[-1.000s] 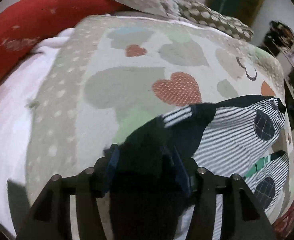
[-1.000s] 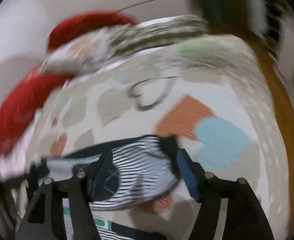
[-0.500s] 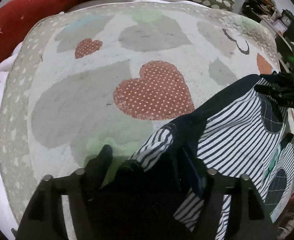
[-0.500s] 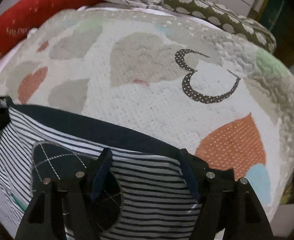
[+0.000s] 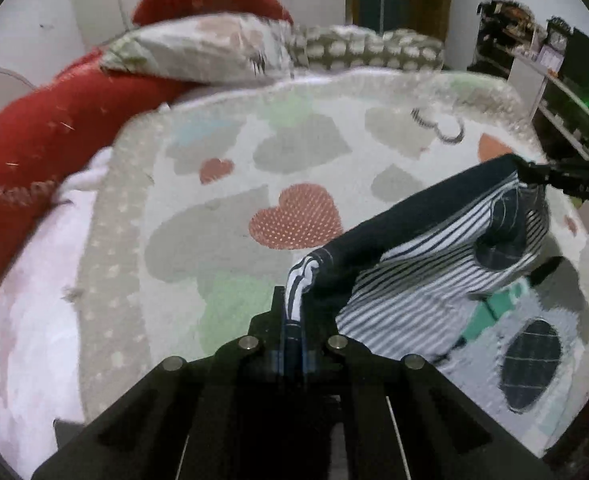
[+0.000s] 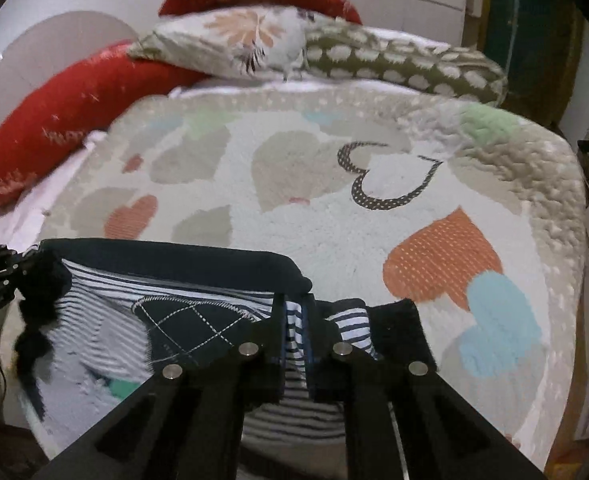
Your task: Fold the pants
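Note:
The pants (image 5: 434, 280) are black-and-white striped with a navy waistband and dark oval patches. They hang stretched between both grippers above the heart-patterned blanket (image 5: 254, 208). My left gripper (image 5: 294, 320) is shut on one waistband corner. My right gripper (image 6: 296, 332) is shut on the other corner; it shows at the right of the left wrist view (image 5: 534, 176). The lower part of the pants (image 6: 106, 344) lies on the blanket (image 6: 294, 216).
Red bolsters (image 5: 26, 152) and patterned pillows (image 6: 254, 40) lie along the far edge of the bed. Shelves with clutter (image 5: 534, 60) stand at the right. The bed's right edge (image 6: 574, 240) drops off beside my right gripper.
Both grippers closed on the waistband corners and lifted it off the blanket. The jaws were wide apart in the earlier frames.

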The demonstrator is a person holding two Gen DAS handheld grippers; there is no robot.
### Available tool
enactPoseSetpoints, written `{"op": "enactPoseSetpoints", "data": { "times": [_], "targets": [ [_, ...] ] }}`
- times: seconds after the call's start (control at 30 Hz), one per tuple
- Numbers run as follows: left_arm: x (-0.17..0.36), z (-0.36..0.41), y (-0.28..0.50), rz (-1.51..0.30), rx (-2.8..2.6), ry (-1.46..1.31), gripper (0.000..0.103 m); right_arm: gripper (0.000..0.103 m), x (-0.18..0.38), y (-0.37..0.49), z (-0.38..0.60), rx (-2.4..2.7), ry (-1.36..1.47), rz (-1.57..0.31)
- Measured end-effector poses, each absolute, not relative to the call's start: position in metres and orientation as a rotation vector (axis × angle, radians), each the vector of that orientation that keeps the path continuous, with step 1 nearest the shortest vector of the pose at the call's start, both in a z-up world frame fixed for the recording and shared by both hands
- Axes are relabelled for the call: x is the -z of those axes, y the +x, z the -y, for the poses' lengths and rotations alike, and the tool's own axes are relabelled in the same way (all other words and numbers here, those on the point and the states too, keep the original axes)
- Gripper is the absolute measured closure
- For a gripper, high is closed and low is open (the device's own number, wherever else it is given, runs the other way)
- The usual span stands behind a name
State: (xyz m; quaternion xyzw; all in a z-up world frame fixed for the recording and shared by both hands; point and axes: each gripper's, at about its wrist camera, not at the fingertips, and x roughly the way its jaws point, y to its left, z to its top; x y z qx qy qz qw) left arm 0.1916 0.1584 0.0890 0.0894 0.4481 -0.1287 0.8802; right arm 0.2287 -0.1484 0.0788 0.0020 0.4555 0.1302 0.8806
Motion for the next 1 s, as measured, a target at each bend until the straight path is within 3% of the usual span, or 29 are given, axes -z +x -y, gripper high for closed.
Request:
{"op": "enactPoseSetpoints", "data": {
  "times": [0.33,0.67,0.83,0.93,0.97,1.0],
  "targets": [
    [-0.108,-0.168,0.090,-0.803,0.239,0.169,0.098,0.096,-0.093,0.120,0.147,-0.303,0.098,-0.857],
    [-0.048,-0.178,0.023,-0.860,0.167,0.092,0.097,0.096,-0.039,0.042,0.148,-0.332,0.234,-0.909],
    [-0.019,-0.174,0.003,-0.896,0.136,0.161,0.086,0.094,-0.013,0.015,0.156,-0.304,0.303,-0.940],
    [-0.027,-0.180,-0.010,-0.887,0.146,0.168,0.080,0.083,-0.021,0.005,0.165,-0.268,0.336,-0.920],
    [-0.032,-0.186,-0.016,-0.877,0.146,0.155,0.073,0.078,-0.030,0.000,0.170,-0.246,0.350,-0.890],
    [-0.035,-0.191,-0.019,-0.869,0.141,0.147,0.068,0.062,-0.037,-0.004,0.175,-0.225,0.357,-0.860]
  ]
}}
